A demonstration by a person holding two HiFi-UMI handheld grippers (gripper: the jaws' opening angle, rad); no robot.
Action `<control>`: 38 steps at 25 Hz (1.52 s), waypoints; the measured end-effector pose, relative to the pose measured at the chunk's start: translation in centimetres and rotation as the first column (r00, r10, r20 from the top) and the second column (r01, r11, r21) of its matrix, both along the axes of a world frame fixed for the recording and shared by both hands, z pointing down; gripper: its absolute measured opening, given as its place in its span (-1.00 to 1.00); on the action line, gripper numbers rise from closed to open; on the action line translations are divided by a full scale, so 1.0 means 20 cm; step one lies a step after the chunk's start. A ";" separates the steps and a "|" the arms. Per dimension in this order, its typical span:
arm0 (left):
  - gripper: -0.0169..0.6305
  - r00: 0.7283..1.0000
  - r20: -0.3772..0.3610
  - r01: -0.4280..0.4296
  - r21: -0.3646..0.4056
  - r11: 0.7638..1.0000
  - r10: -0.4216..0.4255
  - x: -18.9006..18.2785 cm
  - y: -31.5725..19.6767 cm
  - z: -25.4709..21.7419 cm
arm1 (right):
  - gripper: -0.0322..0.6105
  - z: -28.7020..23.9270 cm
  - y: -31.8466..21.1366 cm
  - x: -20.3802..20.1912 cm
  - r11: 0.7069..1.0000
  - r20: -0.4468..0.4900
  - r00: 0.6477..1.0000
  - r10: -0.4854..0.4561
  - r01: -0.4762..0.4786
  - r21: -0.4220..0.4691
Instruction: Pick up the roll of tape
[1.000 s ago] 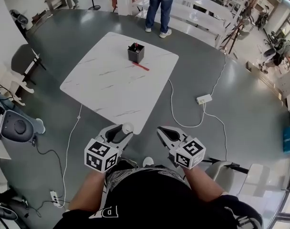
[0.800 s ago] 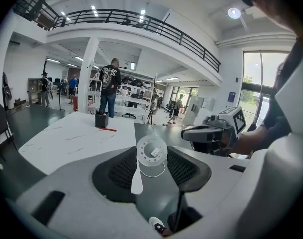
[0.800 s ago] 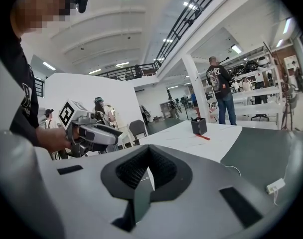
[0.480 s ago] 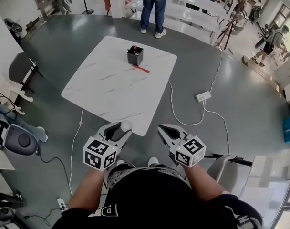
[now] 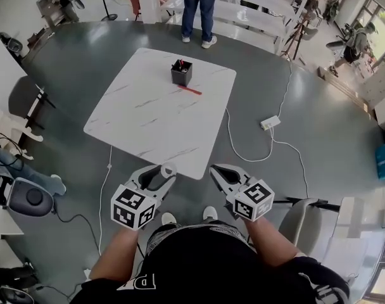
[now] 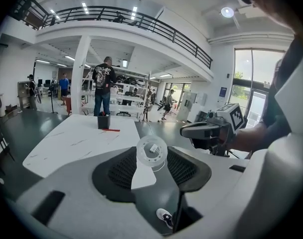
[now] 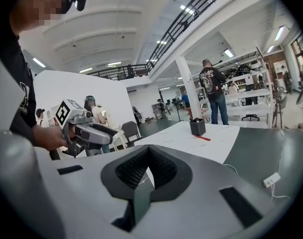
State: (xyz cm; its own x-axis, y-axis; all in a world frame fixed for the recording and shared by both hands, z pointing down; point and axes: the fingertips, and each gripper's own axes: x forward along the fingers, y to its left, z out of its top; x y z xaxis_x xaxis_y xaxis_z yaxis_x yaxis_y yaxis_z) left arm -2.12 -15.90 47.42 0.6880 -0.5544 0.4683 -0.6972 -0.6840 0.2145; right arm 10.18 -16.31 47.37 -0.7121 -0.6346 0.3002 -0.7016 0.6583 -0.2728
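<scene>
A: Since the roll of tape [image 6: 151, 152] is pinched in the left gripper's [image 5: 166, 173] jaws, off the worktop's [image 5: 148, 113] near edge, what of the right gripper [image 5: 215, 170]?
B: Jaws together, empty. Advised: steady squeeze, level carry.

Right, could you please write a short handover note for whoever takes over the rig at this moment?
Left gripper: shut on the roll of tape, held in the air just off the table's near corner.
Right gripper: shut, empty.
Black box and red pen: on the table's far side.
Done: tape picked up.
Left: only keep the grip.
</scene>
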 end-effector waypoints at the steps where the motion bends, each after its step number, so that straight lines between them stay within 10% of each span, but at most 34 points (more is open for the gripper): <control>1: -0.32 1.000 0.001 -0.002 -0.003 1.000 0.002 -0.02 0.01 0.01 | -0.89 0.00 0.00 -0.01 1.000 -0.001 1.000 0.003 -0.003 -0.002; 38: -0.32 0.999 0.017 -0.027 0.005 1.000 0.027 -0.03 0.01 0.04 | -0.89 0.01 0.05 -0.08 1.000 -0.020 1.000 -0.001 0.001 -0.005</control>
State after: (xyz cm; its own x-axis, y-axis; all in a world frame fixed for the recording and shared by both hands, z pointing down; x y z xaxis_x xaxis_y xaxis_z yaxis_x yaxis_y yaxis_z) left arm -2.65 -15.62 48.29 0.6948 -0.5382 0.4772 -0.6819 -0.7039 0.1989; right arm 8.57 -15.32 47.55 -0.7067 -0.6322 0.3176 -0.7062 0.6580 -0.2616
